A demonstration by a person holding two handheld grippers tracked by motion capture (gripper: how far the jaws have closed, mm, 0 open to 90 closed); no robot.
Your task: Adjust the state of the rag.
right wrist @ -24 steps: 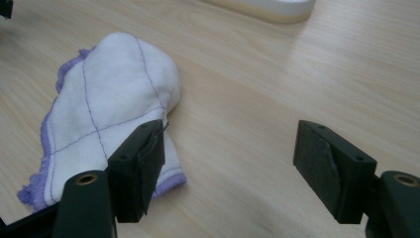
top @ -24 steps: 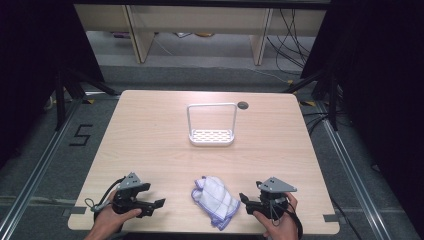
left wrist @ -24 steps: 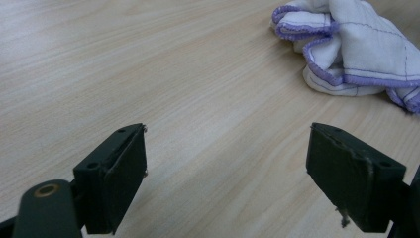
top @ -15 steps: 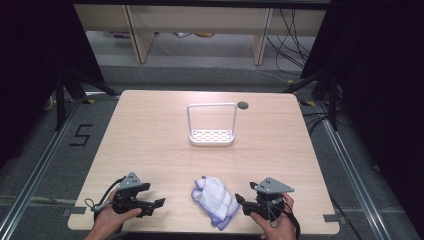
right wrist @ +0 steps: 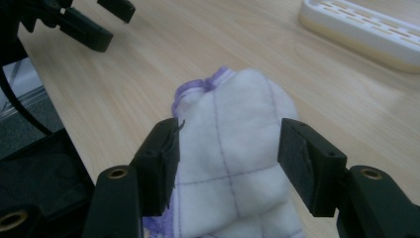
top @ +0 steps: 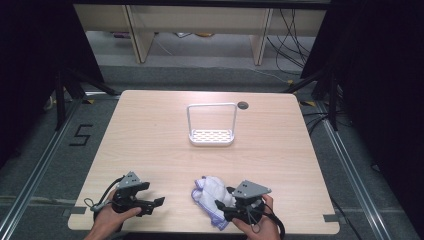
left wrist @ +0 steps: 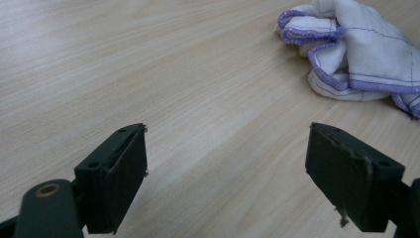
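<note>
From the high view, the white cloth with purple edging lay crumpled near the table's front edge, well short of the white rack standing at mid-table. Compared with a moment before, the right gripper had slid in from the cloth's right side and now overlapped its near corner, which suggests the pick-up was about to start. The left gripper rested well to the cloth's left, unmoved. The bundle's long axis ran roughly from the rack side toward the front edge.

In the left gripper view, its jaws stood apart with bare wood between them; the cloth lay beyond, up and to the right.

In the right gripper view, the jaws straddled the cloth, apart and seemingly not yet pressing, the bundle stretching away from the camera with its hemmed end farthest.
</note>
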